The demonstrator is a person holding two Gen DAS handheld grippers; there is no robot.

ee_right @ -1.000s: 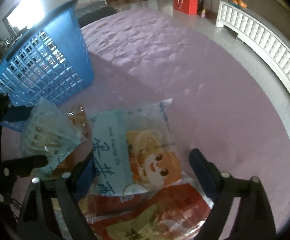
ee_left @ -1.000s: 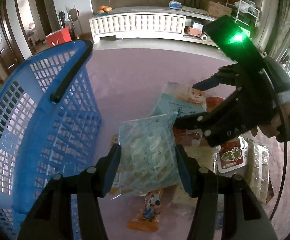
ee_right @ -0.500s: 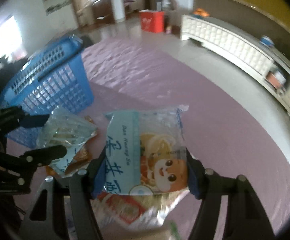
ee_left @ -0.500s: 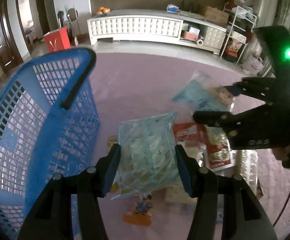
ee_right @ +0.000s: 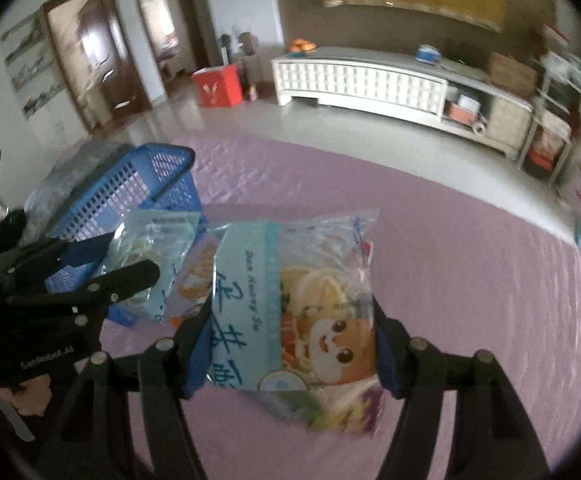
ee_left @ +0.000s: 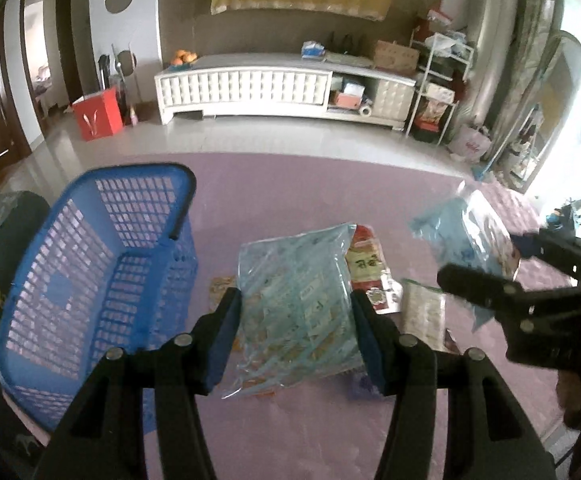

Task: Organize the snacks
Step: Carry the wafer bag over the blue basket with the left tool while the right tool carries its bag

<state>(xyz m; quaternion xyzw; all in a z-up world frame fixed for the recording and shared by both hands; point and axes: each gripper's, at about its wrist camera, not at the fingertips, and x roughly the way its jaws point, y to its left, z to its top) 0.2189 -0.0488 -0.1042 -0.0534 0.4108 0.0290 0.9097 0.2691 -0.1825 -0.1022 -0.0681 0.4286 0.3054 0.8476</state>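
Both grippers are now lifting clear of the purple mat: left gripper clamping the clear crinkly snack bag, right gripper clamping the cartoon-print plastic snack packet, both heading for the blue lattice plastic basket at the mat's left edge.

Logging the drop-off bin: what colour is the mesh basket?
Blue, with a dark handle. The basket shows best in the left wrist view.

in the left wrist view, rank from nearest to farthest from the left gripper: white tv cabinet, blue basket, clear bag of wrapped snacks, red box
1. Clear bag of wrapped snacks, between the left gripper's jaws.
2. Blue plastic basket, on its left.
3. Red box, far left on the floor.
4. White TV cabinet, at the back wall.
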